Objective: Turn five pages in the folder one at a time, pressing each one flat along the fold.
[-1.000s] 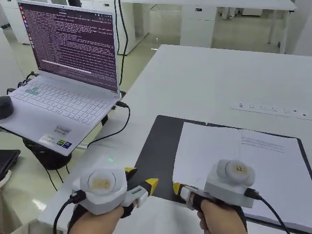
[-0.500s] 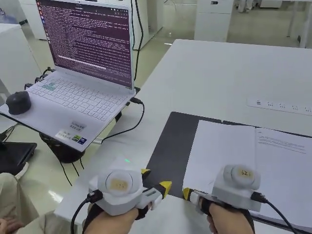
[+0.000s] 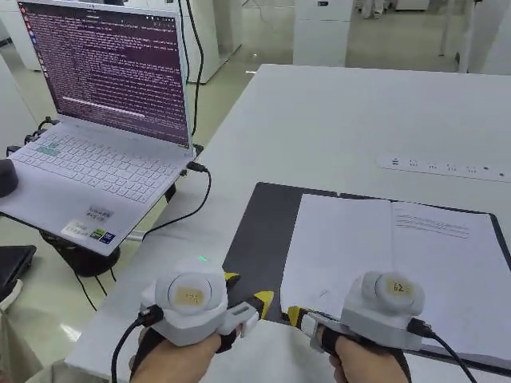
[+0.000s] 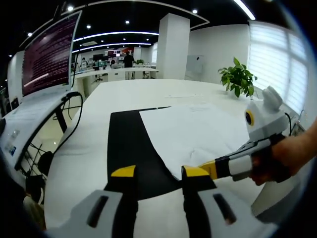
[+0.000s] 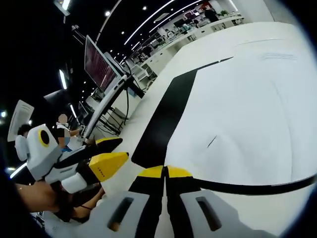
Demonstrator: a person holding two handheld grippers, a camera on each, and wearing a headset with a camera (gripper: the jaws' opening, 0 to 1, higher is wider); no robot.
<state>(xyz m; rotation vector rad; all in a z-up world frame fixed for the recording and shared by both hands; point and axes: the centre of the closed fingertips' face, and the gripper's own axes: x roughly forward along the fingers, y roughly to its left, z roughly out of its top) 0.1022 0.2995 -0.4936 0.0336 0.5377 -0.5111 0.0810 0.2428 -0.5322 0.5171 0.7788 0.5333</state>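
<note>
Fingertips (image 5: 151,172) of right gripper (image 5: 166,171) pressed together at page's (image 3: 343,239) near-left corner (paper caught? unclear), left gripper (image 4: 159,171) spread wide, over black folder's (image 3: 259,231) near edge

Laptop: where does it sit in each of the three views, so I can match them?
Head view: laptop upper left, lid open.
Left gripper view: laptop at the upper left edge, screen slanted.
Right gripper view: laptop small, upper left of centre.
Shared landmark: the black folder cover.
</note>
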